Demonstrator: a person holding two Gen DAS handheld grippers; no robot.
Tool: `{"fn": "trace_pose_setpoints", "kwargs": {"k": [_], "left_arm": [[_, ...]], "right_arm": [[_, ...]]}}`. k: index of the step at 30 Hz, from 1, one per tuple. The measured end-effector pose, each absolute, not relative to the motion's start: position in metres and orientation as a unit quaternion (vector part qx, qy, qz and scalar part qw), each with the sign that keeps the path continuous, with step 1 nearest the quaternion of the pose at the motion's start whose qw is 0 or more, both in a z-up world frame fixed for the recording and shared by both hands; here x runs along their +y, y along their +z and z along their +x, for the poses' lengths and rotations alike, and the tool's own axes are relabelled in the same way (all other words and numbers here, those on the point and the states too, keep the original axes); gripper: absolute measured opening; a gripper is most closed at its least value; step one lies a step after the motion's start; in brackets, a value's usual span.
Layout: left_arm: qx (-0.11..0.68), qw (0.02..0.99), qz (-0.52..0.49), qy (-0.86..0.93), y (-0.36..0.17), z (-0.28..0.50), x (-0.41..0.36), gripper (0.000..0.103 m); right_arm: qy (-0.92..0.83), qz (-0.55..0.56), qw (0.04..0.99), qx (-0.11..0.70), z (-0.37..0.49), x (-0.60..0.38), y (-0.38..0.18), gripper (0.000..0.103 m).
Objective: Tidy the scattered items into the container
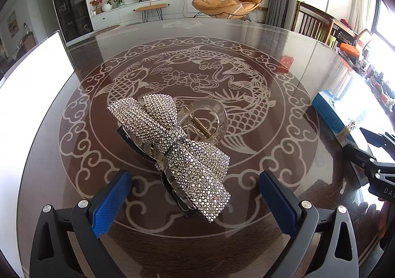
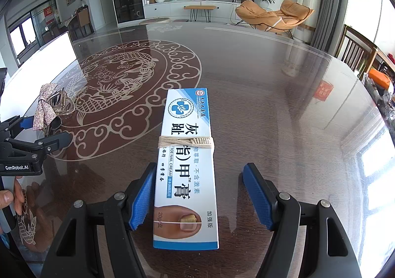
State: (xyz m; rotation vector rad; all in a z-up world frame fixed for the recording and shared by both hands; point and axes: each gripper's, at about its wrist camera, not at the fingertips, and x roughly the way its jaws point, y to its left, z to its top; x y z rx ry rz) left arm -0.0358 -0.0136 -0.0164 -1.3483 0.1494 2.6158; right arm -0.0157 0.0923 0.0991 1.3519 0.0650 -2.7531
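Note:
A rhinestone bow hair clip (image 1: 172, 144) on a clear claw lies on the glass tabletop. My left gripper (image 1: 197, 201) is open around its near end, and neither blue pad touches it. A blue-and-white toenail cream box (image 2: 187, 166), tied with twine, lies lengthwise between the fingers of my right gripper (image 2: 200, 196). That gripper is open: the left pad is right beside the box edge and the right pad stands well apart. The white container (image 1: 32, 75) sits at the table's left, overexposed. The clip (image 2: 47, 107) also shows in the right wrist view, the box (image 1: 333, 115) in the left.
The round dark table (image 2: 271, 105) has a koi pattern under glass. Wooden chairs (image 2: 355, 53) and a cluttered side table (image 1: 370, 68) stand at the right. A hand (image 2: 9, 199) holds the left gripper's handle.

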Motion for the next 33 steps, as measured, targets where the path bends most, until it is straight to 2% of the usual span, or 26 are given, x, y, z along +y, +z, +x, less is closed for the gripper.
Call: {"fn": "trace_pose_setpoints", "kwargs": {"k": [33], "left_arm": [[0.053,0.103,-0.455,0.883,-0.015,-0.047,-0.016,0.103]], "right_arm": [[-0.897,0.441,0.037,0.021,-0.016,0.092,0.099,0.072]]}}
